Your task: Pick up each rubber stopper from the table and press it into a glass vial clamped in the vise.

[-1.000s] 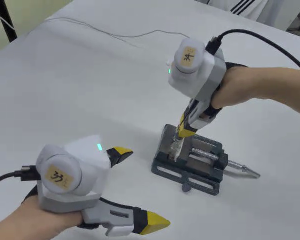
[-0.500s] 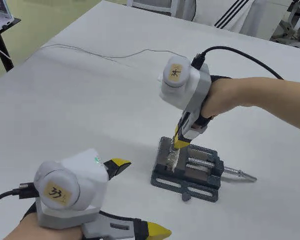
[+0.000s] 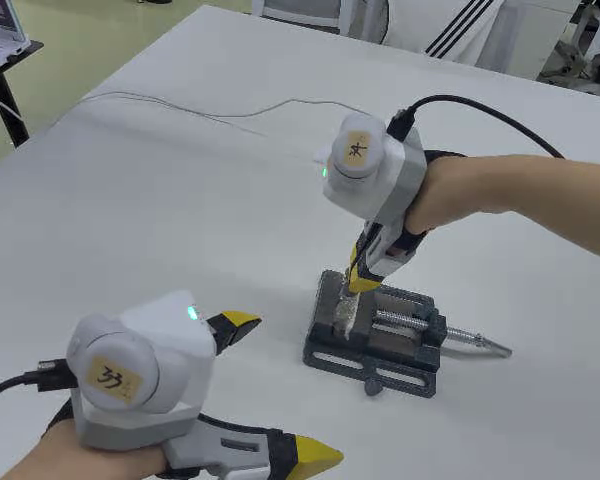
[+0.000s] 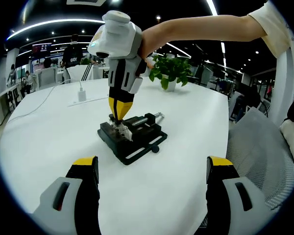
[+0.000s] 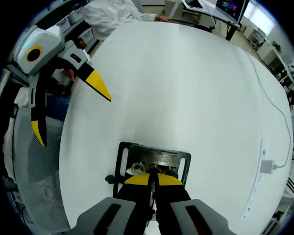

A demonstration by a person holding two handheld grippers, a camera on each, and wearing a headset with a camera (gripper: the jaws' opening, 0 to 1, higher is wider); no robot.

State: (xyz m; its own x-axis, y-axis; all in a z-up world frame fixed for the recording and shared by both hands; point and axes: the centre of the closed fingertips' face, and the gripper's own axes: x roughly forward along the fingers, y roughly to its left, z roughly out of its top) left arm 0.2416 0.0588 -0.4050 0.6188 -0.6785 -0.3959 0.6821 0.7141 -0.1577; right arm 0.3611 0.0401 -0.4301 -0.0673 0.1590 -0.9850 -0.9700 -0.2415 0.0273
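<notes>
Head view, lower left: the white plastic left hand-held gripper (image 3: 285, 388) stands wide open and empty; the handwriting on its tan round sticker (image 3: 115, 378) is unreadable. Right of centre, the white right hand-held gripper (image 3: 361, 283), its sticker likewise scrawled, has its yellow tips closed together. They point down onto the clear glass vial (image 3: 348, 312) clamped in the dark grey metal vise (image 3: 380, 355) on the matte white counter (image 3: 180, 200).

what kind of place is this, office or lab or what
Most likely an open-plan office or lab workspace. A large white table carries a small bench vise. A mesh office chair stands beside it, a potted plant sits at the far end, and long ceiling strip lights run overhead.
</notes>
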